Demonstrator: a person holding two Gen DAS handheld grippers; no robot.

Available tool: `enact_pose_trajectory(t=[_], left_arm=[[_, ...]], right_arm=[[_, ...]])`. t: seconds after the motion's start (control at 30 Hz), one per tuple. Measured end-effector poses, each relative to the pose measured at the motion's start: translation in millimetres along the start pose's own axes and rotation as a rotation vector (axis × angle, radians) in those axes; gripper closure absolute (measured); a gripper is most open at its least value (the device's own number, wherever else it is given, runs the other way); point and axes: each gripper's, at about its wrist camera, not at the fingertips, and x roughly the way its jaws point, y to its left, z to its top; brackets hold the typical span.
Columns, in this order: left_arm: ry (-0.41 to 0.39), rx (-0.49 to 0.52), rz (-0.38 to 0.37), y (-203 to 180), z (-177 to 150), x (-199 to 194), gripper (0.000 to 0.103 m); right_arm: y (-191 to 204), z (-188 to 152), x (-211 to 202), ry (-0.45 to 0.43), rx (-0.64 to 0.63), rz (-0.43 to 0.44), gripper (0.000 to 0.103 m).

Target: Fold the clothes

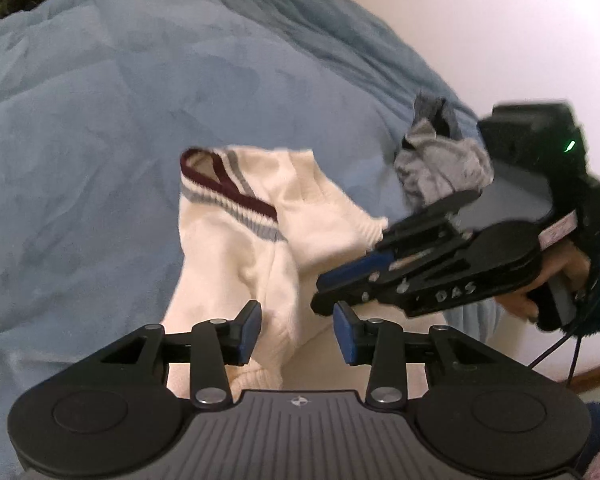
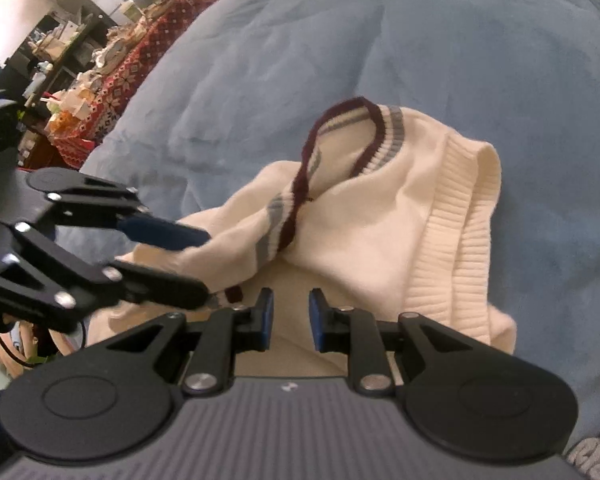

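Two tools, left [image 1: 296, 330] and right [image 2: 291, 322], over one cream sweater [image 2: 380, 232].

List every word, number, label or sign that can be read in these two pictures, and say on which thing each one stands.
"DAS": pale handwritten letters on the side of the black two-finger right gripper.
Small round emblem on the ribbed grey body of the left gripper: no letters readable.
Pale strip label near the right gripper's rear: too blurred.
Cluttered shelves in the right wrist view: too small.

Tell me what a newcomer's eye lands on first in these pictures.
A cream knitted V-neck vest with maroon and grey-blue neckline stripes lies crumpled on a blue blanket. Both black grippers hover close over it, left and right, jaws apart. A grey garment sits beyond.
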Motion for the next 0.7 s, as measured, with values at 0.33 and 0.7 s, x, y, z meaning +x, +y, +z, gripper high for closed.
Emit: enact_pose_trajectory(t=[0.33,0.7], left_arm=[[0.011,0.004,0.025,-14.0,-15.2,3.8,0.066],[0.015,-0.117,0.002,4.5,-24.5,9.7,0.062]], right_arm=[[1.2,16.6,-29.7,-0.125,0.045,0.041,0.081],[10.5,0.3,20.3,0.026,-0.006,0.068,0.085]])
